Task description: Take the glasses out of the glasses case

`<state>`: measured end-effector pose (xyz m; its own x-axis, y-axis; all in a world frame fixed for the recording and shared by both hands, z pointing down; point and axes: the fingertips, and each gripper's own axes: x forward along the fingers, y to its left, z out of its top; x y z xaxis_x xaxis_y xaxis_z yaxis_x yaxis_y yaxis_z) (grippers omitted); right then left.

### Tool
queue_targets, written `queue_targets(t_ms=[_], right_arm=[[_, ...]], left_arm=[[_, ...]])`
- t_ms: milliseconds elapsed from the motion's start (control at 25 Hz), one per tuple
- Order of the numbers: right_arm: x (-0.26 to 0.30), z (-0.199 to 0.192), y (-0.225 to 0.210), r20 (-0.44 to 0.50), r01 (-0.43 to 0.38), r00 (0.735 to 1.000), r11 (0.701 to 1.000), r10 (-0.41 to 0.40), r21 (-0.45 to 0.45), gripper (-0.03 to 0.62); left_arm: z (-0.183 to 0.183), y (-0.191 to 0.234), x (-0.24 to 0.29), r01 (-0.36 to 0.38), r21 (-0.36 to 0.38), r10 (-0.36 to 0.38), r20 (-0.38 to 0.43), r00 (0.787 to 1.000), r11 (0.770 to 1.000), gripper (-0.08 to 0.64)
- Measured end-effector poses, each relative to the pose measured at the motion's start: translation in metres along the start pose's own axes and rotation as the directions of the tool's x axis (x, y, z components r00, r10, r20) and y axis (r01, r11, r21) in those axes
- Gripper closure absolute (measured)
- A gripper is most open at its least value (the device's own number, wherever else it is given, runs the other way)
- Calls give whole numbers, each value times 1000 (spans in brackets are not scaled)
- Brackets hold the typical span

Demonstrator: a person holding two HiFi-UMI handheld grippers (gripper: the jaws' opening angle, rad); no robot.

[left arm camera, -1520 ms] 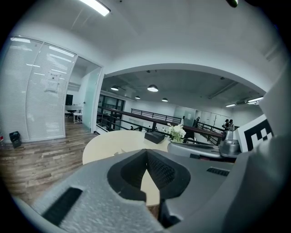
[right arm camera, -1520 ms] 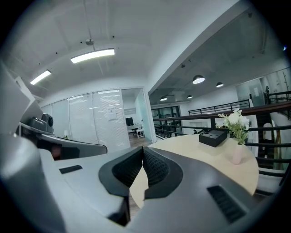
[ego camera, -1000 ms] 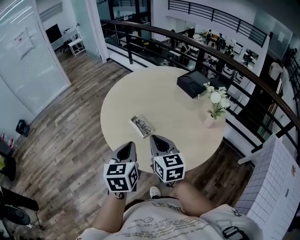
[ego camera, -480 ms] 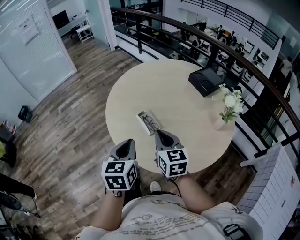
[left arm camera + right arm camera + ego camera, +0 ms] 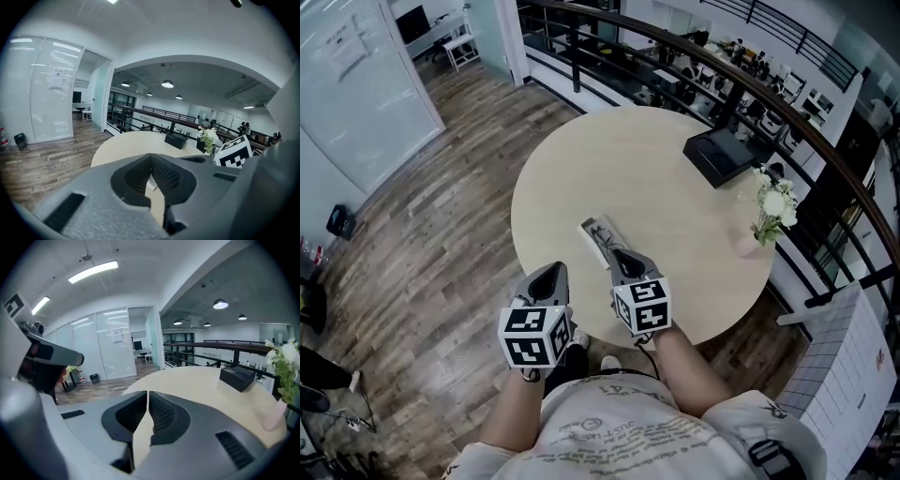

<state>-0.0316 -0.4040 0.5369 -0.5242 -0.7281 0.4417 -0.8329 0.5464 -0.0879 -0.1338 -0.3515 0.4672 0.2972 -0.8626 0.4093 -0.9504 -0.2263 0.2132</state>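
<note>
head view: round beige table (image 5: 581, 169) on a wood floor (image 5: 441, 216). the glasses case (image 5: 600, 234) lies on the near half of the table, lid off, with the glasses (image 5: 604, 240) in it. it runs at a slant, its far end toward the left.

right gripper (image 5: 620, 253): over the table, tip at the near end of the case. whether it touches cannot be told from this view. in the right gripper view (image 5: 147, 393) the jaws are closed, only a hairline slit between the ribbed pads, nothing held. bare tabletop (image 5: 197, 380) ahead.

left gripper (image 5: 551, 269): beside the right one, over the table's near edge, clear of the case. in the left gripper view (image 5: 151, 157) the jaws meet at the tips, closed on nothing. the marker cube of the other gripper shows at right.

far right of the table: black box (image 5: 719, 155), and nearer the rim a pink vase (image 5: 748, 246) with white flowers (image 5: 773, 202). both well apart from the case.
</note>
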Motion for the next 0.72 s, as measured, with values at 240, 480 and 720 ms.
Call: queue_targets(t_ms=[240,480,720], right_arm=[[45,-24,-18,-113,-3,994,992,-11,-125,573],[91,-59,-26,-253,-19,967,980,-32,-198,520],[121,-75,-32,-319,-28,944,948,-80,-318,508]], left_arm=[[-6,33,3,-13,-98,13,-5,1000,995,548],[-10,50,3,-9,-154,8,-8,1000,988,548],[-12,64,1,-52,-124,51,-15,999,991,548]])
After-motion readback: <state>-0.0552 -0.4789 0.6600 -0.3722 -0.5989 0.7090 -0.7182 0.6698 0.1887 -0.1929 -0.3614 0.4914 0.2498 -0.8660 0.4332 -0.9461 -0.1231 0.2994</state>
